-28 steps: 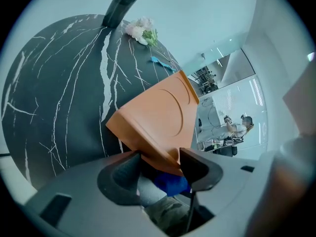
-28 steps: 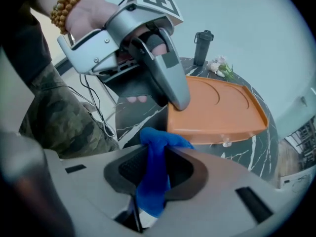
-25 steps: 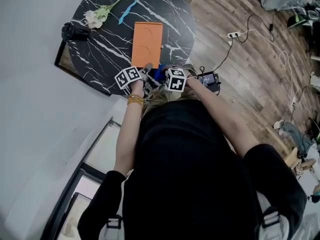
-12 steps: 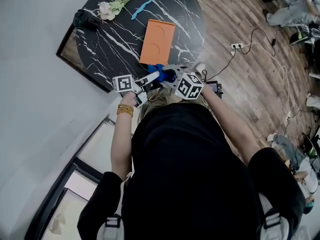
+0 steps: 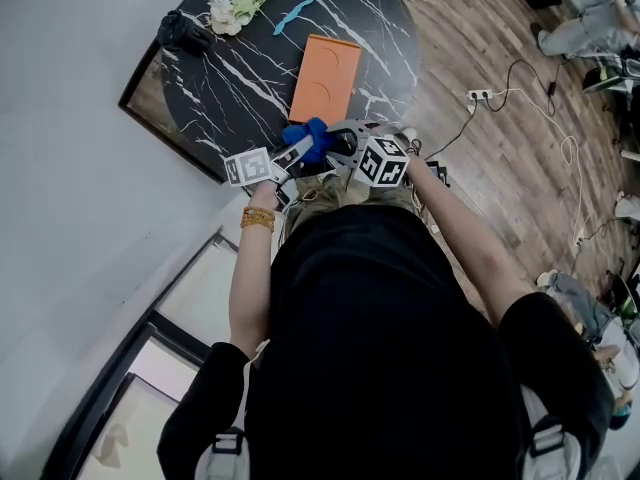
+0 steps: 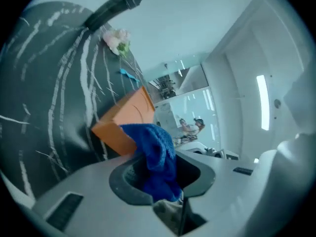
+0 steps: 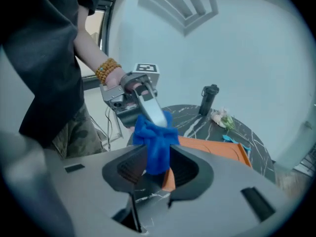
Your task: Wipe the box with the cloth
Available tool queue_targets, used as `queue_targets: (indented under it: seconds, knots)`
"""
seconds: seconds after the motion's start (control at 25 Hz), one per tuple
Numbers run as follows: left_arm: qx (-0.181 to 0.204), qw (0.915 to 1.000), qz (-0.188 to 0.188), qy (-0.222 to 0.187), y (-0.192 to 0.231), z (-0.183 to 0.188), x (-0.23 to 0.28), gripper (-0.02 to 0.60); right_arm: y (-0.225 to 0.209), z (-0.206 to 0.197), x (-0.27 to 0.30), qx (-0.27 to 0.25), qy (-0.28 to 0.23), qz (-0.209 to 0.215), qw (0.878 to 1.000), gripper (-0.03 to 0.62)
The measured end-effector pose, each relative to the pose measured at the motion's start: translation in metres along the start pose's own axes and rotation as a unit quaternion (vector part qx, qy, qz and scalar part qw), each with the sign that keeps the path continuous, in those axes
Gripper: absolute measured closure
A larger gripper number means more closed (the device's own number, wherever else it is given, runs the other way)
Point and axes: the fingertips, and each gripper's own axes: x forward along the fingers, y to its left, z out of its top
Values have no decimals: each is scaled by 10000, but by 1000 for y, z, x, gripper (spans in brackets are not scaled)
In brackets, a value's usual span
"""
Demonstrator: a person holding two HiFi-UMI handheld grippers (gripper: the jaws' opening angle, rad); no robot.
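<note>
The orange box (image 5: pixel 326 76) lies flat on the round black marble table (image 5: pixel 240 78). At the table's near edge a bunched blue cloth (image 5: pixel 308 133) hangs between both grippers. My left gripper (image 5: pixel 300 151) has just been closing, and its pads now press on the cloth (image 6: pixel 155 152). From the other side my right gripper (image 5: pixel 335 146) is shut on the same cloth (image 7: pixel 155 142). In the right gripper view the left gripper's fingers (image 7: pixel 148 107) meet the top of the cloth. The box (image 6: pixel 126 117) shows just beyond the cloth.
A pale flower (image 5: pixel 232 10), a small blue item (image 5: pixel 297 13) and a black object (image 5: pixel 183 32) lie at the table's far side. A power strip with cables (image 5: pixel 480 95) rests on the wooden floor to the right. A white wall runs along the left.
Both grippers have risen with the blue cloth from the table's near edge towards the box. The left jaws, wide apart half a second ago, have closed on the cloth.
</note>
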Motion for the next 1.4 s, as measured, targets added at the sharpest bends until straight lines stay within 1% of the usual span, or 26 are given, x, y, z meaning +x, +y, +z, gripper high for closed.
queue_targets:
  seconds: [0.04, 0.12, 0.2, 0.24, 0.32, 0.4, 0.52, 0.56, 0.6, 0.68, 0.72, 0.84, 1.08, 1.24, 1.4]
  knots:
    - [31, 9989, 422, -222, 18, 6, -11, 472, -9, -10, -2, 117, 150, -117, 9997, 477]
    - [140, 9906, 1190, -653, 53, 20, -31, 472, -34, -36, -5, 310, 621, -550, 9961, 477]
    - [300, 9815, 1696, -837, 76, 29, -38, 472, -57, -64, -3, 392, 1210, -1010, 9867, 477]
    - [380, 9786, 1853, -814, 84, 30, -36, 472, -64, -74, -1, 444, 1427, -1169, 9818, 477]
    - [550, 9755, 2031, -640, 93, 28, -25, 472, -75, -82, 6, 614, 1612, -1361, 9756, 477]
    - [774, 9722, 2163, -450, 96, 25, -13, 472, -86, -77, 12, 838, 1618, -1523, 9714, 477]
    - [1276, 9620, 2405, -185, 98, 22, 0, 472, -98, -65, 21, 1089, 1620, -1623, 9672, 477]
    - [1385, 9595, 2452, -124, 99, 22, 4, 472, -98, -64, 25, 1081, 1699, -1552, 9671, 477]
    - [1421, 9586, 2465, -105, 99, 21, 6, 472, -96, -65, 30, 1064, 1805, -1435, 9672, 477]
    - [1341, 9606, 2429, -165, 101, 21, 9, 472, -90, -69, 36, 1130, 1937, -1246, 9665, 481]
    - [1289, 9619, 2402, -206, 102, 21, 9, 472, -89, -70, 37, 1252, 1917, -1226, 9657, 487]
    - [1187, 9643, 2354, -249, 104, 19, 10, 472, -88, -71, 35, 1679, 1722, -1264, 9624, 494]
    - [1154, 9661, 2307, -106, 101, 8, 22, 472, -85, -75, 28, 2128, 1438, -1336, 9572, 503]
    - [1106, 9681, 2248, 21, 101, -1, 32, 472, -86, -74, 29, 2208, 1396, -1347, 9558, 507]
    - [1153, 9705, 2112, 164, 93, -12, 47, 472, -86, -74, 29, 2233, 1335, -1374, 9557, 510]
